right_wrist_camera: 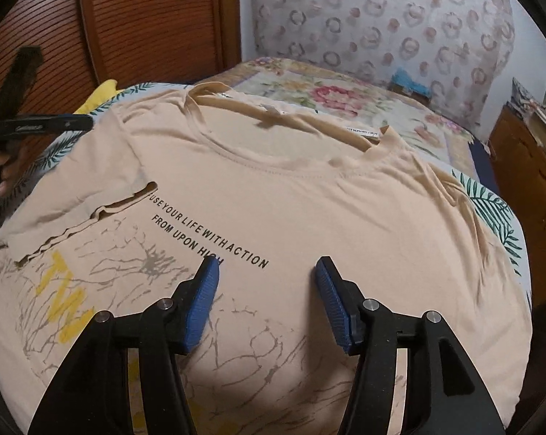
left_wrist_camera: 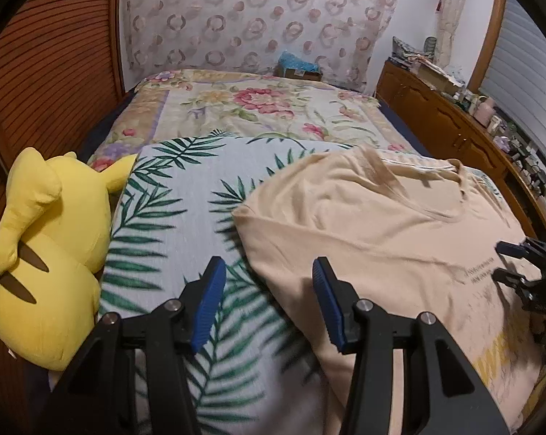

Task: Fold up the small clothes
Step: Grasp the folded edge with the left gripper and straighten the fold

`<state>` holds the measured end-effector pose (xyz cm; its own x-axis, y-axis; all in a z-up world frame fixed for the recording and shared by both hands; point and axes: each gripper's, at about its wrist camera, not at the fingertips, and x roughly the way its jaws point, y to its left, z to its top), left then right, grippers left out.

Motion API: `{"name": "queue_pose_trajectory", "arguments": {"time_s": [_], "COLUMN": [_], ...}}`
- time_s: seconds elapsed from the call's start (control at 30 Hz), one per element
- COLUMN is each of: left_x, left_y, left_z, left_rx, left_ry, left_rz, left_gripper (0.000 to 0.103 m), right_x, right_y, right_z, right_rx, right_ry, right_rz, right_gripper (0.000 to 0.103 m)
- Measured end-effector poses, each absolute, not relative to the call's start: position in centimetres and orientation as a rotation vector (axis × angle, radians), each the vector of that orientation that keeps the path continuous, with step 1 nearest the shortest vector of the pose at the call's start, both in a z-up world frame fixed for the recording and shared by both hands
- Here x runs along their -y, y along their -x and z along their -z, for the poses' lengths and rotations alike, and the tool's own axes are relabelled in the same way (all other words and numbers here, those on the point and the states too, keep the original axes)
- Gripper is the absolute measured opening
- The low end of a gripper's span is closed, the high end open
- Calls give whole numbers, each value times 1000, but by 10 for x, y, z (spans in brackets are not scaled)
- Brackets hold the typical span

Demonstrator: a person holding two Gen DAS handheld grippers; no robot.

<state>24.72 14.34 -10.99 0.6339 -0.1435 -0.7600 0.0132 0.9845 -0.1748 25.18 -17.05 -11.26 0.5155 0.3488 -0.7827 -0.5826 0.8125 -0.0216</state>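
Observation:
A beige T-shirt [right_wrist_camera: 291,195] with black lettering and a yellow and grey print lies face up on a palm-leaf cloth [left_wrist_camera: 185,195] on the bed. Its left sleeve [right_wrist_camera: 84,185] is folded in over the chest. The shirt also shows in the left wrist view [left_wrist_camera: 363,224]. My left gripper [left_wrist_camera: 269,272] is open and empty, over the shirt's left edge. It shows as a dark shape at the left of the right wrist view [right_wrist_camera: 48,125]. My right gripper [right_wrist_camera: 267,272] is open and empty above the printed chest. It shows at the right edge of the left wrist view [left_wrist_camera: 508,261].
A yellow plush toy [left_wrist_camera: 44,246] lies left of the palm-leaf cloth. A floral bedspread [left_wrist_camera: 258,108] stretches behind, with a patterned pillow [left_wrist_camera: 258,18] at the wall. A wooden headboard shelf [left_wrist_camera: 465,134] with small items runs along the right. A slatted wooden door [right_wrist_camera: 127,18] stands at the left.

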Motion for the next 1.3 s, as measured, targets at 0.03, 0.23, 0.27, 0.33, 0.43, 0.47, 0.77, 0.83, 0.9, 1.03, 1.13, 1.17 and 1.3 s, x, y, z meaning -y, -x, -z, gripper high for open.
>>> {"name": "queue_pose_trajectory", "arguments": {"time_s": [0.03,0.23,0.27,0.33,0.43,0.47,0.77,0.83,0.9,1.03,1.13,1.17,1.3], "left_x": [-144,-149,-150,-149,-146,-145,-165,-170,-172,-166,-162,-160,-151], "left_y": [-250,-268,-270,-273,-276,-276,-289,-293,-298,-299,-291,-288,-265], "left_z": [111,117,116,116,116,115,90,90,93,100,98,95,82], "left_rx": [-885,-890,-891,-891,-900,-901,-857,-859,-864,-885,-879,-874,-848], "left_ry": [160,153,158,152,140,138,17,3,-10,-36,-36,-37,-41], "left_rz": [90,91,103,123,147,157,73,65,70,76,73,73,84], "left_gripper": [48,43,40,31,14,9,1,1,1,2,5,6,13], "right_x": [170,169,170,170,170,170,170,170,170,170,170,170,170], "right_y": [-252,-253,-253,-253,-253,-252,-252,-252,-252,-252,-252,-252,-252], "right_z": [113,114,114,114,114,114,115,115,115,115,115,115,115], "right_rx": [-865,-873,-872,-872,-872,-872,-872,-872,-872,-871,-871,-871,-871], "right_ry": [294,297,297,296,297,296,297,296,296,297,297,297,296], "right_rz": [-574,-597,-598,-597,-597,-597,-597,-597,-597,-598,-597,-598,-598], "right_gripper": [59,67,67,67,67,67,68,68,68,68,68,68,68]}}
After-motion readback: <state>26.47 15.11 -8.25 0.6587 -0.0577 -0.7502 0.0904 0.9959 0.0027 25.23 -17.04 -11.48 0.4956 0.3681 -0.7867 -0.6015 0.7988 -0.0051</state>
